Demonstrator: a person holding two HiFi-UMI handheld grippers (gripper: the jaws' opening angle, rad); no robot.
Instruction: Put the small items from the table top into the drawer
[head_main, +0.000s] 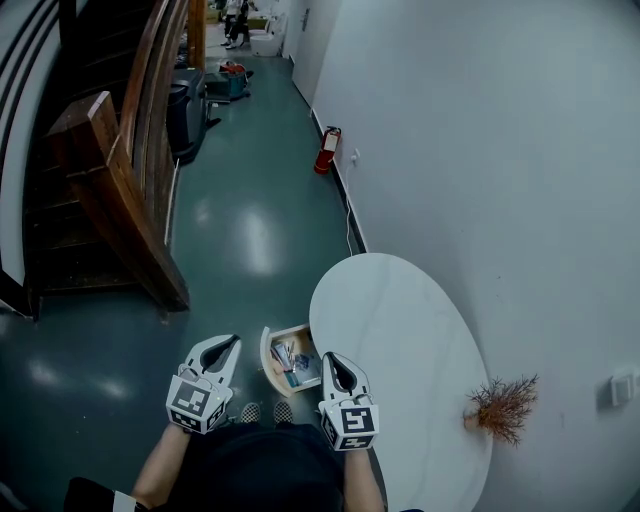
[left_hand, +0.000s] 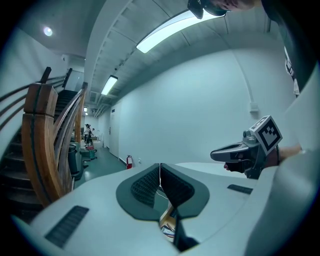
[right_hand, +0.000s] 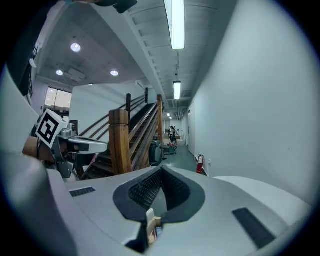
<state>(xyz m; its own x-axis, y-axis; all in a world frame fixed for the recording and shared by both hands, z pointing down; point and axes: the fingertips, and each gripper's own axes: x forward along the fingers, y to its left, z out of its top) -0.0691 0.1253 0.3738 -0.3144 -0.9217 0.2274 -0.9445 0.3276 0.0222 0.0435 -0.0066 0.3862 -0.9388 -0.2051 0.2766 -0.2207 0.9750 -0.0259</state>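
A wooden drawer (head_main: 267, 352) stands pulled out at the near-left edge of the white oval table (head_main: 400, 330), with several small items (head_main: 293, 366) lying inside it. My left gripper (head_main: 224, 346) hovers just left of the drawer, jaws shut with nothing between them; its pads (left_hand: 148, 183) meet at the tips. Over the drawer's right side at the table's edge, my right gripper (head_main: 333, 361) is also shut and empty. Each gripper shows in the other's view: the right gripper (left_hand: 221, 154) and the left gripper (right_hand: 99, 146). A slice of the drawer (right_hand: 150, 220) shows below the right jaws.
A dried brown plant sprig (head_main: 503, 405) sits at the table's right edge by the white wall. A wooden stair rail (head_main: 110, 190) rises at the left over a glossy green floor. A red fire extinguisher (head_main: 327, 150) stands by the wall down the corridor. My shoes (head_main: 265, 412) are below the drawer.
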